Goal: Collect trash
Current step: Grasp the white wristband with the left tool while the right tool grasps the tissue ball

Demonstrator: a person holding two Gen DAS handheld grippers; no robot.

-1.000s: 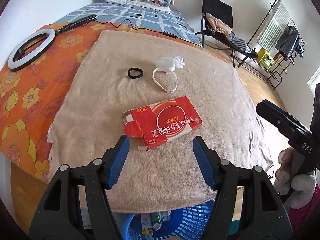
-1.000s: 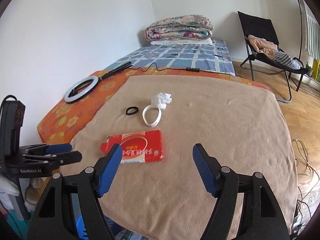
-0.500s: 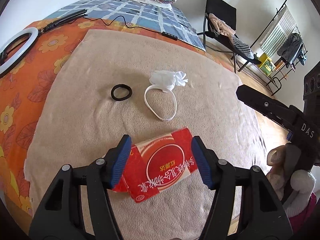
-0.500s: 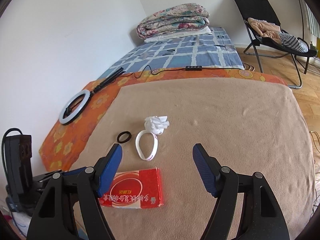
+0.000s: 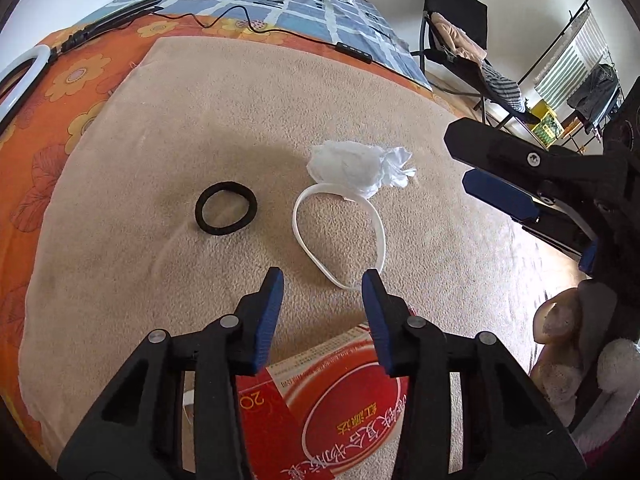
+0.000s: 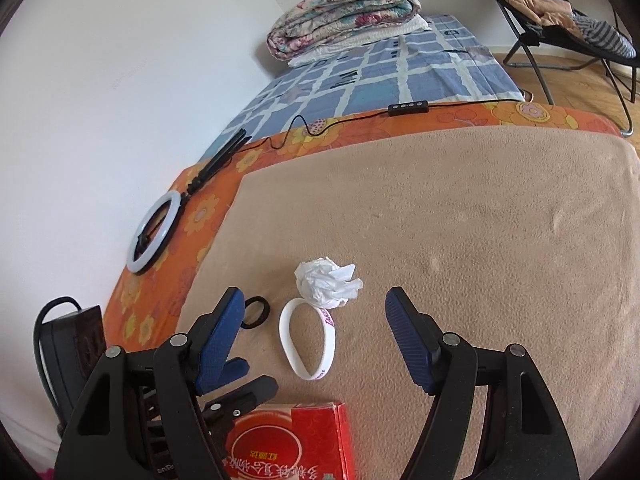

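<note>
A flattened red carton (image 5: 332,404) lies on the tan blanket (image 5: 160,120), under and between my left gripper's fingers; it also shows in the right wrist view (image 6: 292,444). My left gripper (image 5: 322,276) is open and empty over the carton's far edge. Beyond it lie a white wristband (image 5: 340,232), a crumpled white tissue (image 5: 352,168) and a black hair tie (image 5: 226,208). My right gripper (image 6: 314,300) is open and empty, above the wristband (image 6: 306,340) with the tissue (image 6: 326,282) just ahead. It also shows at the right of the left wrist view (image 5: 500,196).
A white ring light (image 6: 150,232) with its cable and remote (image 6: 408,107) lies on the orange flowered sheet at left. Folded quilts (image 6: 344,12) sit at the bed's far end. A black folding chair (image 6: 560,8) stands on the wooden floor at right.
Both grippers have moved forward over the blanket and lower. The red carton has slid from ahead of the left fingers to under them. The right gripper now hovers over the wristband.
</note>
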